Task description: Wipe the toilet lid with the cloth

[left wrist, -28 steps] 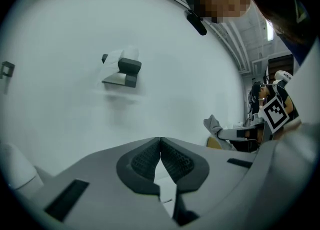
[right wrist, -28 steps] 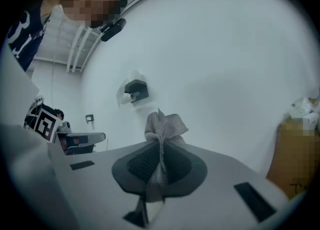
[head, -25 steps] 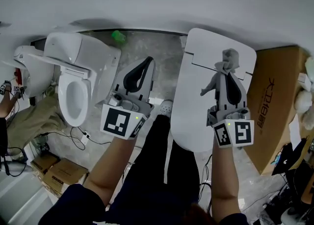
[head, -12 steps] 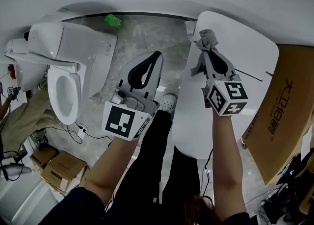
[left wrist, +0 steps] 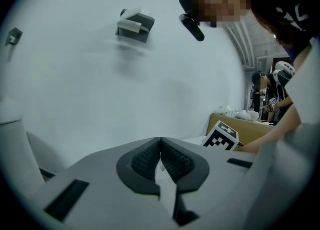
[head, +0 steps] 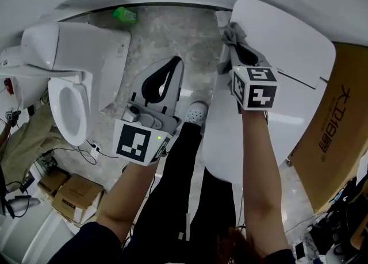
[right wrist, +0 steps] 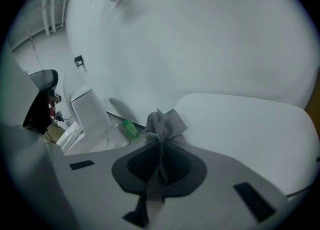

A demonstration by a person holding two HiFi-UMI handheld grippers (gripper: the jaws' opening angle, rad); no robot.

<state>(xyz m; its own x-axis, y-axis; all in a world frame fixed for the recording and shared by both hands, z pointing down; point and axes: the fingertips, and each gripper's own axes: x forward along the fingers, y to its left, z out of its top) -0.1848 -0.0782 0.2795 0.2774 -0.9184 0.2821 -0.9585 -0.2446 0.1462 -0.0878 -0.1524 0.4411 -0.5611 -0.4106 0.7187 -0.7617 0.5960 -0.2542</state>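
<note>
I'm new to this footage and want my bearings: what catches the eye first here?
The right gripper is shut on a bunched grey cloth at the far left corner of the big white lid on the right. The left gripper is shut and empty, held over the floor in the middle. Another toilet, bowl open, stands at the left.

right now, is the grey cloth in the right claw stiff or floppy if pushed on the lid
Probably floppy: the cloth bunches in folds above the right claw. Likely light, since a narrow pinch holds it. On the smooth lid it may crumple rather than spread.
</note>
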